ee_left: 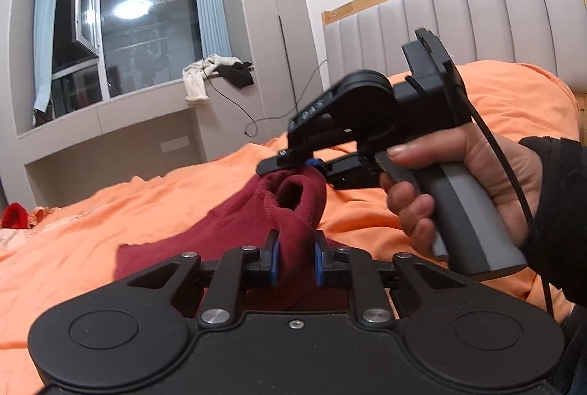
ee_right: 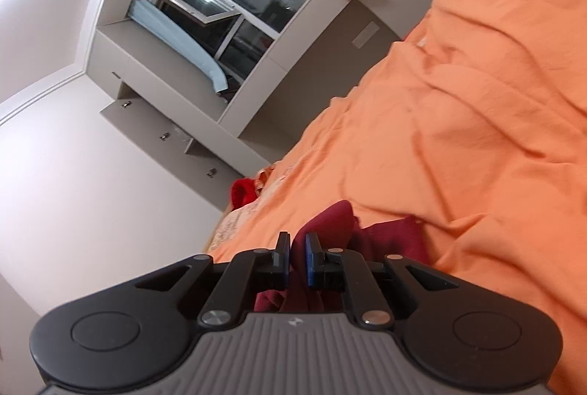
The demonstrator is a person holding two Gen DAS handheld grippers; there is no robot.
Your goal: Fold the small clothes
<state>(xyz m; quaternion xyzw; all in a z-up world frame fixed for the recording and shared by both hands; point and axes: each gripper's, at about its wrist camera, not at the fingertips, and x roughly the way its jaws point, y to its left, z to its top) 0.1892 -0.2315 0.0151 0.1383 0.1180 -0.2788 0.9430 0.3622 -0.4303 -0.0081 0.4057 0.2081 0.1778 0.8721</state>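
Since both grippers have a bite on the same dark red garment (ee_left: 234,230), everything here hangs on how that cloth runs between them. Closest in, the left gripper (ee_left: 296,257) has its blue pads (ee_left: 274,261) squeezed onto a thick bunched ridge of the fabric, which looks like a ribbed hem or cuff, right in front of its own camera. From there the cloth stretches up and forward to the right gripper (ee_left: 312,164), which sits just beyond and a bit above, turned sideways across the left one's line of sight, with the person's right hand (ee_left: 451,182) wrapped round the grey handle. In its own view, the right gripper's pads (ee_right: 313,259) are nearly together with a thin fold of red cloth pinched between them.

So the held edge runs pretty much straight ahead from the left gripper, short and fairly taut, with an opening gaping between the two pinch points. The rest of the garment trails off to the left gripper's left and lies on the orange bedding (ee_left: 110,211), so that's the loose end. My guess is the next move lays this edge over that flat part.

Further out, some red fabric (ee_left: 13,213) lies at the far edge of the bed, and pale and black clothes (ee_left: 216,74) sit on the window ledge.
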